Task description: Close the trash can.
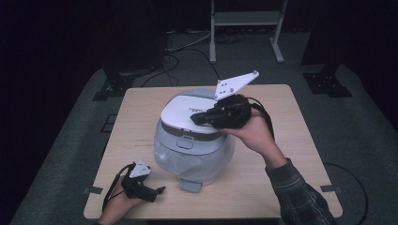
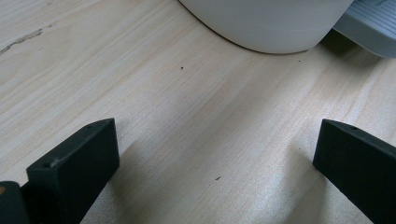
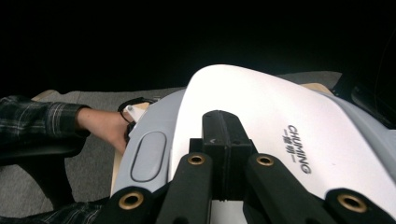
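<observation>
A white and grey lidded bin (image 1: 195,157) with a clear liner stands mid-table, its foot pedal (image 1: 190,185) facing the front edge. My right gripper (image 1: 197,118) lies over the white lid (image 1: 180,108), jaws shut together with nothing between them. In the right gripper view the shut tips (image 3: 225,130) sit on the lid (image 3: 280,102) beside its grey oval button (image 3: 148,156). My left gripper (image 1: 158,191) rests on the table at the front left, open. Its view shows the jaws wide apart (image 2: 215,158) over bare wood, with the bin's base (image 2: 266,23) and pedal (image 2: 369,28) ahead.
The wooden table (image 1: 281,183) stands on grey carpet. Beyond it are a white metal frame (image 1: 244,23), floor cables (image 1: 187,47) and dark stand bases (image 1: 328,82). The person's other hand (image 3: 105,128) shows past the bin in the right gripper view.
</observation>
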Motion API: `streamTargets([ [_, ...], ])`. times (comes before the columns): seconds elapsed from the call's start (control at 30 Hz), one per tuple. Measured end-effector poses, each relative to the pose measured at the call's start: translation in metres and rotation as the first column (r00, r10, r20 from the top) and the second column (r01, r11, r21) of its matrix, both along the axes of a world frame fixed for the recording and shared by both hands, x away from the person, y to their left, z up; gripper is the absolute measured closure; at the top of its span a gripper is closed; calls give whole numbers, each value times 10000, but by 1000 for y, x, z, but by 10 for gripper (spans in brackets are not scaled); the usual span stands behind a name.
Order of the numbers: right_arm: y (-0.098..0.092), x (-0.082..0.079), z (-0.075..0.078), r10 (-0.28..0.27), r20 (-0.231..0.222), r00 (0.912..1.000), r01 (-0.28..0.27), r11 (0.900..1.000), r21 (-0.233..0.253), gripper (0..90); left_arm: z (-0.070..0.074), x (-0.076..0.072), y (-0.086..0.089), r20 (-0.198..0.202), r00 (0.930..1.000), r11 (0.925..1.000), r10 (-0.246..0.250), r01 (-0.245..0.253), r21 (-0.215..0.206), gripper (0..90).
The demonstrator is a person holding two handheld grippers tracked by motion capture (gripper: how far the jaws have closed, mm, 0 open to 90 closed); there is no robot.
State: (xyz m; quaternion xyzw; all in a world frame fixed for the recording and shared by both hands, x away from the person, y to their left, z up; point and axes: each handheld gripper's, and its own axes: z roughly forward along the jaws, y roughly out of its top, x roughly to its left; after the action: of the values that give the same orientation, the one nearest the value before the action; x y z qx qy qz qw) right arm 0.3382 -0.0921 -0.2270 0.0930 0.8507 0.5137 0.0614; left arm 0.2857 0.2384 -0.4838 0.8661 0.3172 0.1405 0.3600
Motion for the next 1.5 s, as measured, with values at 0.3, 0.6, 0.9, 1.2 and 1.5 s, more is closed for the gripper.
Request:
streamTargets([
  [0.3,8,-5,-5,238,-68,9997,-240,9994,-263,900,0,0,0,9,10000,10000,-1,1,2,0],
  [0.6,18,-10,-11,444,-139,9989,-452,9971,-609,900,0,0,0,9,10000,10000,2,-2,4,0],
  [0.9,23,-12,-12,553,-174,9983,-566,9952,-797,900,0,0,0,2,10000,10000,1,-1,1,0],
  [1.2,25,-13,-15,446,-211,9988,-463,9951,-874,900,0,0,0,11,10000,10000,1,-1,6,0],
  [1.5,25,-12,-17,286,-167,9994,-301,9950,-952,900,0,0,0,2,10000,10000,5,-5,1,0],
])
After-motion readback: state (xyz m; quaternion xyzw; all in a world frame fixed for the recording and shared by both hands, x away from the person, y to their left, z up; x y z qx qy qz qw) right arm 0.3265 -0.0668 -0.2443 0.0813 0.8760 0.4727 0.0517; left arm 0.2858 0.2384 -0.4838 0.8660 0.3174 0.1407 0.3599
